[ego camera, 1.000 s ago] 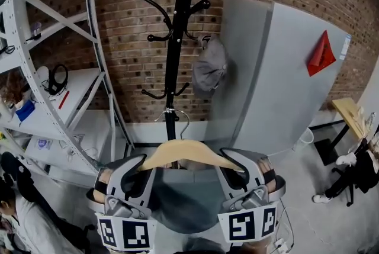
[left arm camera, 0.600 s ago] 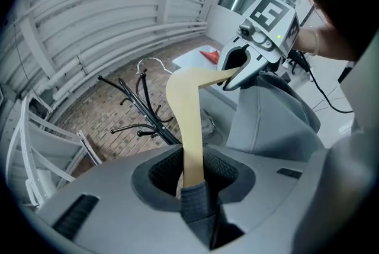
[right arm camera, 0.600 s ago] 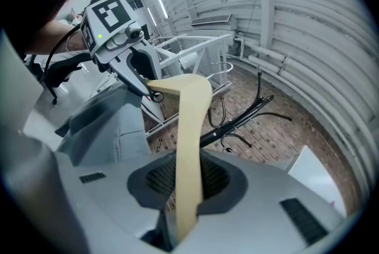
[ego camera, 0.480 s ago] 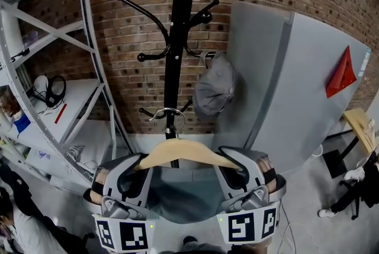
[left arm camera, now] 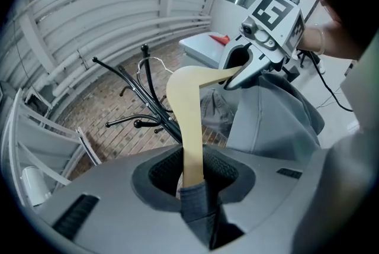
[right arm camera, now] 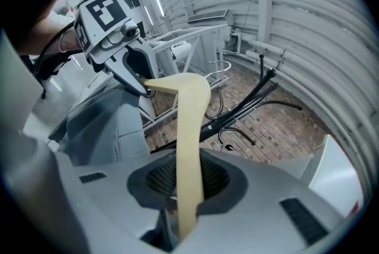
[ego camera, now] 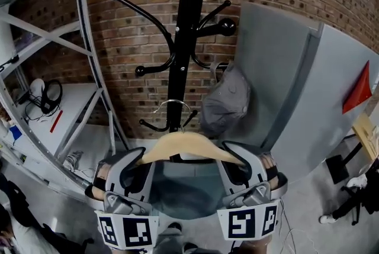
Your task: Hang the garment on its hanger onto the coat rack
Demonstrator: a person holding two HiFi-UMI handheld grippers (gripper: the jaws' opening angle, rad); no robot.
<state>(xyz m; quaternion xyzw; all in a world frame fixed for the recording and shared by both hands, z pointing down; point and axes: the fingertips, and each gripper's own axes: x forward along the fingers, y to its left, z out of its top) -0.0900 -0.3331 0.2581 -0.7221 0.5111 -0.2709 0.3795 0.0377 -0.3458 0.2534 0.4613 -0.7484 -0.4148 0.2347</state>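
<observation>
The hanger [ego camera: 188,146], garment [ego camera: 183,196] draped below, is held crosswise just before the coat rack [ego camera: 183,39], its ends clenched by the left tongs [ego camera: 139,159] and right tongs [ego camera: 235,161]. Its hook [ego camera: 177,102] is pointed up at the rack's pole, and a cap [ego camera: 225,105] is hung just right of the pole.

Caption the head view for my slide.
The left gripper and right gripper hold a pale wooden hanger with a grey garment by its ends before a black metal coat rack.
</observation>
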